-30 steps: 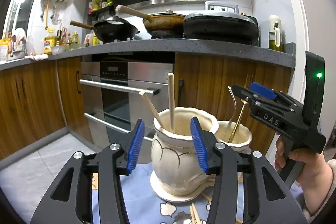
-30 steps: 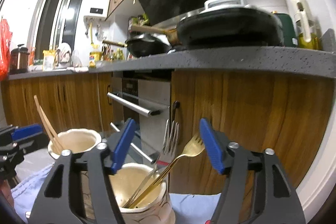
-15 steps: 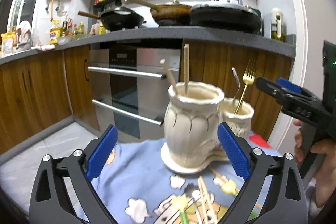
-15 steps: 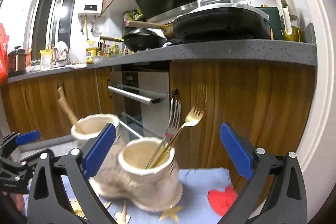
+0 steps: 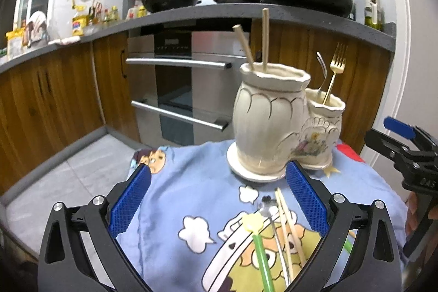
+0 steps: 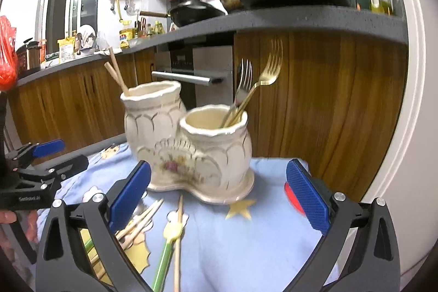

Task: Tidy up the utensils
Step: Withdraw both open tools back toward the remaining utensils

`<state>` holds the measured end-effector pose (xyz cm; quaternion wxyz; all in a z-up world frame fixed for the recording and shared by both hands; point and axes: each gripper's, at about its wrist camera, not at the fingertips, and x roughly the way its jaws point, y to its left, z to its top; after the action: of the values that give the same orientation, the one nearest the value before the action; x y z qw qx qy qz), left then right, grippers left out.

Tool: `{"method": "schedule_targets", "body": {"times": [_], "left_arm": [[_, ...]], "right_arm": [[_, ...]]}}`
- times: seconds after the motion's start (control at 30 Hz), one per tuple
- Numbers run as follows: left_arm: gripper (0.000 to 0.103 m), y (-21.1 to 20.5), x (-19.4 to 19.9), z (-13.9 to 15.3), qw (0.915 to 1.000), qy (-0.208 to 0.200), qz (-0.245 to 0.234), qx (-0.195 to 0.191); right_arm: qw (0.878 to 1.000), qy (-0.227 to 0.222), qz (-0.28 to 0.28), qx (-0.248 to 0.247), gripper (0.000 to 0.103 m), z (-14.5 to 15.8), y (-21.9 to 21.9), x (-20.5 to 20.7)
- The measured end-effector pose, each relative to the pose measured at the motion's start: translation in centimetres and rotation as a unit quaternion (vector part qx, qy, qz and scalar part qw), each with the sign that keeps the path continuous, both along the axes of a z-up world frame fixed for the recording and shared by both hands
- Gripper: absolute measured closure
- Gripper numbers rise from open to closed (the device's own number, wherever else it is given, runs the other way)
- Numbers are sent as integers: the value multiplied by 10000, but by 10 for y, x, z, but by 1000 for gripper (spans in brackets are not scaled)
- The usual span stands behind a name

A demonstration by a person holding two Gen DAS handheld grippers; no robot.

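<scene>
Two hand-held grippers (image 5: 217, 199) (image 6: 217, 192) agape, empty; loose chopsticks (image 5: 287, 226) lengthwise just before holder (image 5: 273, 125), nearer left.

Cartoon-print blue cloth (image 5: 191, 190), cream double holder (image 5: 276, 127), loose chopsticks (image 5: 287, 220), green straw (image 5: 261, 259)

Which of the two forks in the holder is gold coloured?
The taller fork, leaning right with tines highest; the silver fork beside it is shorter. Both stand in the lower pot.
</scene>
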<state>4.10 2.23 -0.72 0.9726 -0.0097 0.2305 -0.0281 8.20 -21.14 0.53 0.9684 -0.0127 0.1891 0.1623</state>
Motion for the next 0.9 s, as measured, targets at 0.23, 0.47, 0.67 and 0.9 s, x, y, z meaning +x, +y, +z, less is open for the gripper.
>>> {"method": "schedule_targets", "body": {"times": [0.23, 0.47, 0.67, 0.9], "left_arm": [[5, 23, -14, -10, 9990, 237, 258, -262], [5, 52, -23, -6, 9966, 134, 555, -592], [5, 66, -20, -9, 9940, 147, 653, -865], [5, 77, -19, -11, 9912, 151, 715, -1104]], "right_arm": [[9979, 619, 195, 27, 5, -17, 15, -9], [9859, 1300, 906, -533, 34, -37, 86, -23], [9719, 1875, 1166, -821, 79, -52, 131, -19], [9632, 2264, 1007, -1045, 83, -66, 154, -7]]}}
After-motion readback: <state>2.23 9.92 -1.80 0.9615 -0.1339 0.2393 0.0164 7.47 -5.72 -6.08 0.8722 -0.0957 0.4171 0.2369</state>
